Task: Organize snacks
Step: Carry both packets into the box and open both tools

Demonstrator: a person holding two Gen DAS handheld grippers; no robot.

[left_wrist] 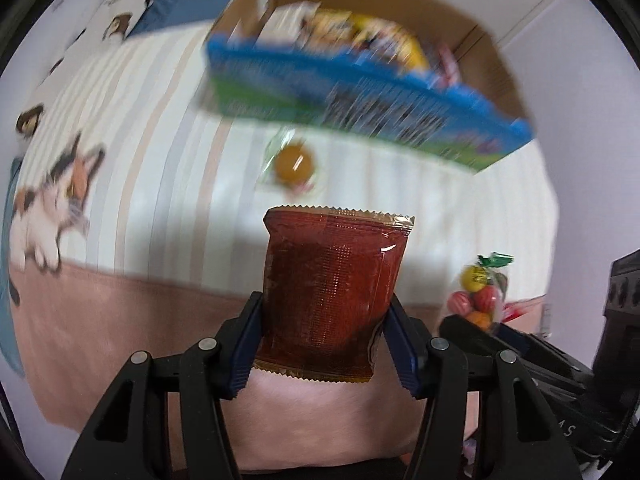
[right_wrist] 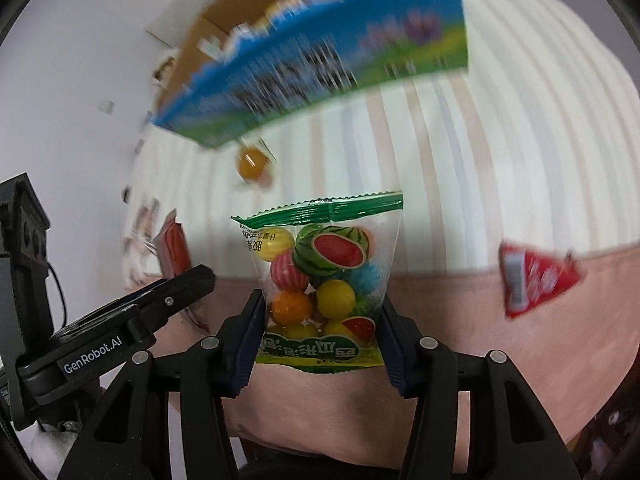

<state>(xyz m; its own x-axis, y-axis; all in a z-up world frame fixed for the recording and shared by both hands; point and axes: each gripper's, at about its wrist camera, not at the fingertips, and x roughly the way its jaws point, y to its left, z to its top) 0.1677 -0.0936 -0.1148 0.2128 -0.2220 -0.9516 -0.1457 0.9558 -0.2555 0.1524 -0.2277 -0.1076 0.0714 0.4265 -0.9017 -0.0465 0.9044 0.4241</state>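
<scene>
My left gripper [left_wrist: 326, 330] is shut on a dark red snack packet [left_wrist: 332, 292], held upright above the bed. My right gripper [right_wrist: 320, 322] is shut on a clear bag of fruit-shaped gum balls [right_wrist: 324, 276]; that bag also shows at the right of the left wrist view [left_wrist: 478, 294]. A cardboard box [left_wrist: 472, 36] with a blue and green front holds several snack packs and stands ahead on the bed; it shows blurred in the right wrist view [right_wrist: 320, 64]. An orange jelly cup [left_wrist: 294, 164] lies on the bed in front of the box, also seen in the right wrist view [right_wrist: 252, 164].
The bed has a striped cover [left_wrist: 152, 120] with a cat print [left_wrist: 56, 208] and a pink blanket [left_wrist: 120, 320] near me. A red snack packet [right_wrist: 534, 278] lies on the blanket at right. A white wall [right_wrist: 80, 80] is behind the box.
</scene>
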